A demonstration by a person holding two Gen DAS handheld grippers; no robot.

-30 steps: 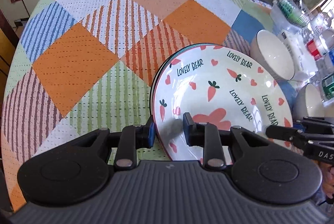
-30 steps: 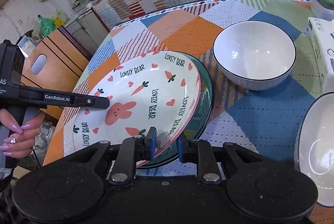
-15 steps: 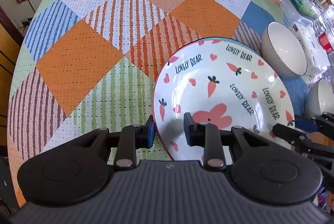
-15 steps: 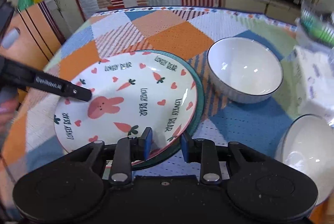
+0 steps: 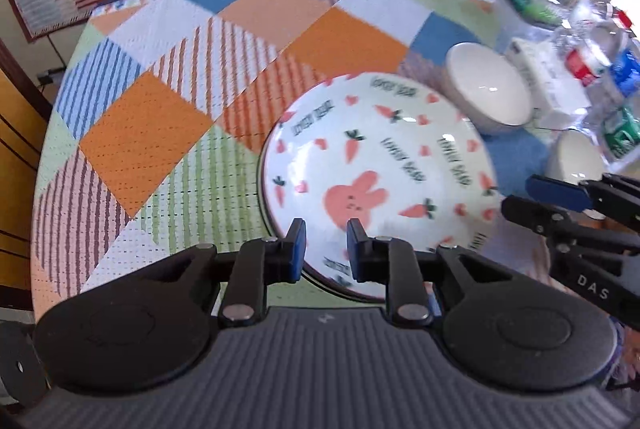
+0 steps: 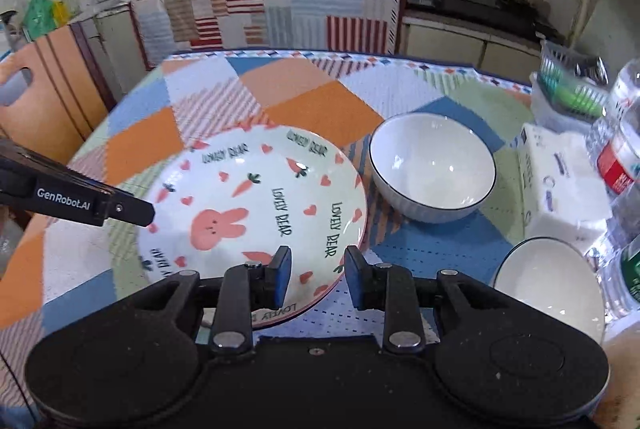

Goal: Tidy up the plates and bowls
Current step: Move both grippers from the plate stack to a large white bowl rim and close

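A white rabbit-and-carrot plate (image 5: pixel 380 165) (image 6: pixel 256 205) lies flat on the patchwork tablecloth, with a dark teal plate's edge (image 5: pixel 320 279) showing under its near rim. My left gripper (image 5: pixel 326 247) hovers above that near rim. Its jaws are closing, a narrow gap remains, and nothing is pressed between them. In the right wrist view the left gripper (image 6: pixel 150 217) hangs over the plate's left edge. My right gripper (image 6: pixel 316 275) (image 5: pixel 520 195) stands open above the plate's front rim, apart from it. Two white bowls (image 6: pixel 432 169) (image 6: pixel 548 289) sit to the right.
A tissue pack (image 6: pixel 560 181), water bottles (image 6: pixel 620 157) and a clear basket (image 6: pixel 568 85) crowd the table's right edge. A wooden chair back (image 6: pixel 40 101) stands at the left. A kitchen counter with pots runs behind the table.
The rabbit plate went from tilted in both grips to lying flat. Both grippers let go of its rim and rose away from it; the right jaws widened.
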